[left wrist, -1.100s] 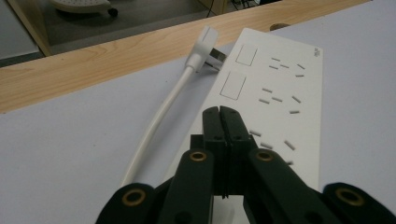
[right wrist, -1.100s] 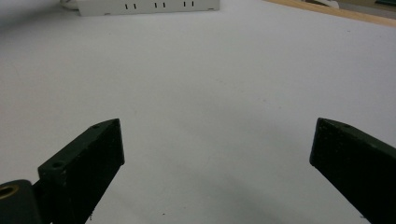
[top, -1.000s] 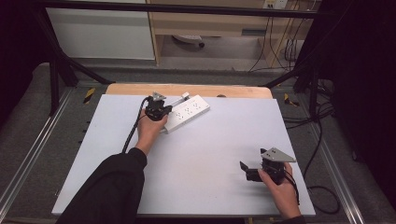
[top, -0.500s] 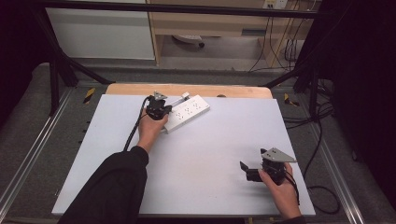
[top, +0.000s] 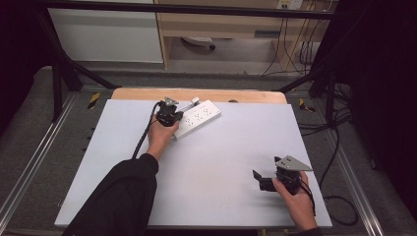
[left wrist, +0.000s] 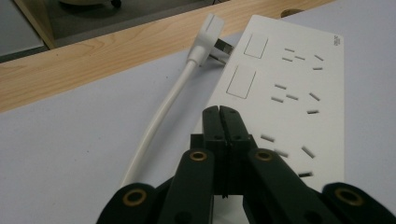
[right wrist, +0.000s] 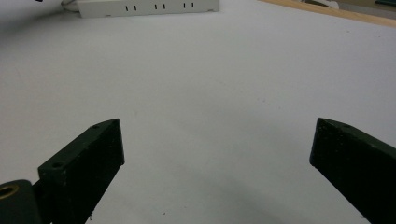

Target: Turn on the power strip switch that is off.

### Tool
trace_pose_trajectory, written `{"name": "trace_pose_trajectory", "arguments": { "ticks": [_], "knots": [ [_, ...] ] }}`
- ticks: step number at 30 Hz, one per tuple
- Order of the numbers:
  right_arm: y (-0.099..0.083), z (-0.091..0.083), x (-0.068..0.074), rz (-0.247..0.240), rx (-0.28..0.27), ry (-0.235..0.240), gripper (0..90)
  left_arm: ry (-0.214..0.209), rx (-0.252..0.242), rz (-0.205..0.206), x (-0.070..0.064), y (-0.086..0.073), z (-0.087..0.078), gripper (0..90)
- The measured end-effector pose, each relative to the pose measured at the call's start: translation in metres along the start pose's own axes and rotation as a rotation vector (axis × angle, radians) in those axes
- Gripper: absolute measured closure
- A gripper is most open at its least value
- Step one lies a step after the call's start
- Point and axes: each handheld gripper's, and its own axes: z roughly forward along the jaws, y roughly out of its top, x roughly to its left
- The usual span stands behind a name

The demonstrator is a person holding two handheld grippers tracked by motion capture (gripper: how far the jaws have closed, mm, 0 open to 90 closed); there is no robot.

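Where jaws meet, left gripper [left wrist: 219, 112] over power strip [left wrist: 285, 98]

A white table [top: 206, 162] is lying over a wooden board [top: 196, 94] showing along its 12 o'clock edge; cables [top: 290, 44] are hanging at 1 o'clock, a white cabinet [top: 105, 34] is standing at 11 o'clock

Very little differs from a second ago. The left gripper [top: 173, 116] sits a touch closer over the near end of the white power strip [top: 197, 118], its jaws pressed together, where earlier it stood slightly back.
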Motion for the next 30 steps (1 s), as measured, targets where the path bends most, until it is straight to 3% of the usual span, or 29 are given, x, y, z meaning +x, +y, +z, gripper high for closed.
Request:
{"name": "trace_pose_trajectory", "arguments": {
  "ticks": [17,30],
  "knots": [
    [-0.0004,0.0007,0.0002,-0.004,0.008,0.003,3.4,-0.009,-0.001,-0.013,0.0005,-0.0003,0.0009,90.0],
    [-0.0006,0.0012,0.0002,-0.007,0.012,0.003,3.5,-0.006,0.002,0.004,0.0014,-0.0002,0.0018,90.0]
  ]
}}
